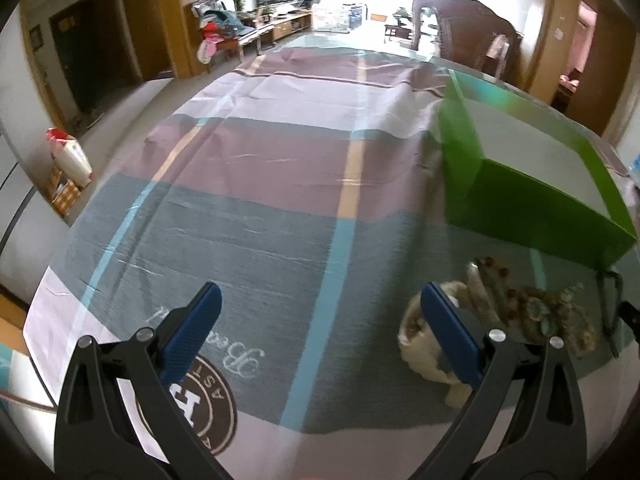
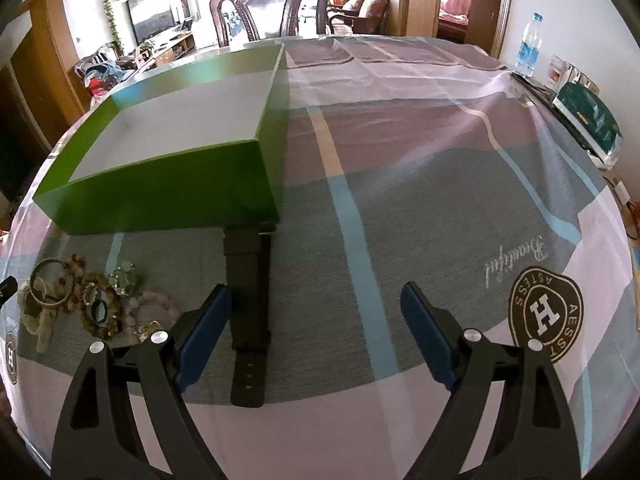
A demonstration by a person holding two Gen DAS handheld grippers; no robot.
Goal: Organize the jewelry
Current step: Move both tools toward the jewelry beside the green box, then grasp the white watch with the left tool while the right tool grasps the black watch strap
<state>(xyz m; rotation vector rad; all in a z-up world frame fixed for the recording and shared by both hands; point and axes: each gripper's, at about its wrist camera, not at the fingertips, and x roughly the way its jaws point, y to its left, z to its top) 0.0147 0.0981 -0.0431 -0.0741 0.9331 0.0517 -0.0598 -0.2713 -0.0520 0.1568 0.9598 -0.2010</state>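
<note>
A pile of jewelry made of bead bracelets, bangles and a cream cloth band lies on the striped tablecloth in front of an open green box with a white, bare inside. The same pile shows at the lower right of the left wrist view, below the green box. A black watch strap lies flat beside the pile, just right of the right gripper's left finger. My right gripper is open over bare cloth. My left gripper is open, and its right finger covers part of the cream band.
A dark wooden chair stands at the far side of the table. A water bottle and a green packet sit at the right edge. The cloth carries a round brown logo. A black object lies right of the pile.
</note>
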